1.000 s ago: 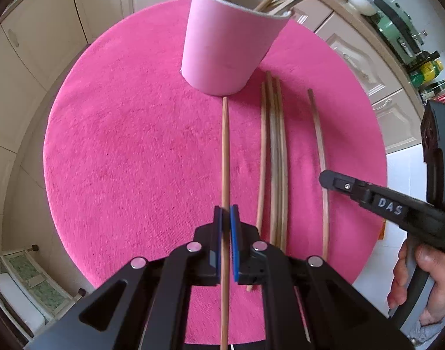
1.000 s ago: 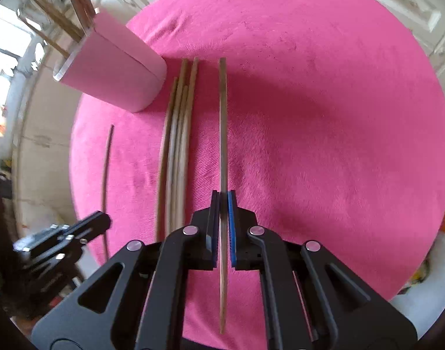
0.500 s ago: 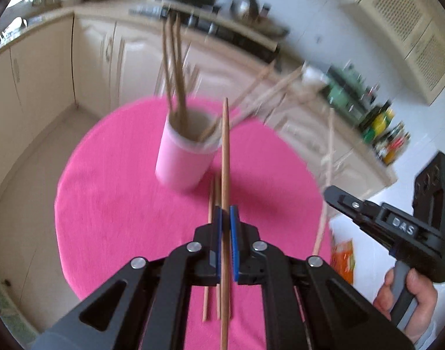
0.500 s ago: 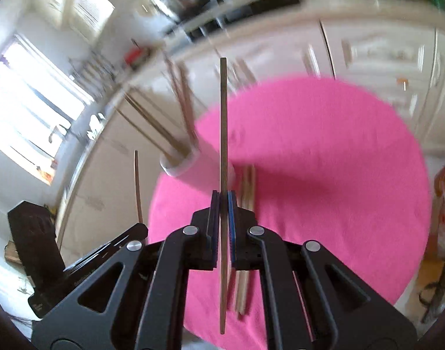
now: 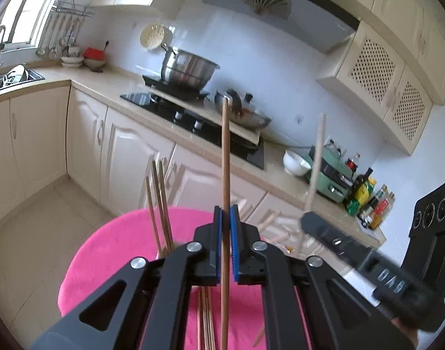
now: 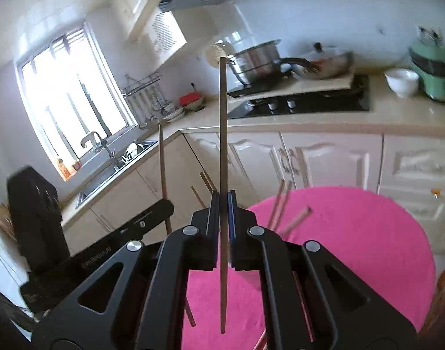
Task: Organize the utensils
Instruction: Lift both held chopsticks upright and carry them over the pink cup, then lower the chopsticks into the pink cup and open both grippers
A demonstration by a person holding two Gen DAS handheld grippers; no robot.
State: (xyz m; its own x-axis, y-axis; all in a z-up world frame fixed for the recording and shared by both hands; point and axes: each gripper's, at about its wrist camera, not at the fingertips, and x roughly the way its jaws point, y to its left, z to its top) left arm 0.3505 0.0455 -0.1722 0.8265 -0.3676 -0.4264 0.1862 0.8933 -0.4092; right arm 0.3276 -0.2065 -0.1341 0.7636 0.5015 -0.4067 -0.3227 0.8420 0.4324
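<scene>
My left gripper [image 5: 225, 215] is shut on a wooden chopstick [image 5: 225, 157] that stands nearly upright above the round pink table [image 5: 105, 250]. My right gripper [image 6: 223, 201] is shut on another chopstick [image 6: 222, 122], also upright. Each gripper shows in the other view, the right one [image 5: 368, 265] with its stick [image 5: 315, 160], the left one [image 6: 105, 250] with its stick [image 6: 163, 175]. Several chopsticks [image 5: 159, 204] stick up from the pink holder, which my fingers hide. Loose chopsticks [image 5: 206, 320] lie on the table below.
A kitchen counter [image 5: 111, 84] with a hob, a steel pot [image 5: 187, 70] and a wok runs behind the table. A white bowl [image 6: 401, 80] and green appliance [image 6: 435, 73] stand to the right. A sink [image 6: 111, 169] lies under the window.
Both grippers have lifted their chopsticks off the table and tilted them up from flat to nearly upright. The views have swung from the tabletop to the kitchen wall.
</scene>
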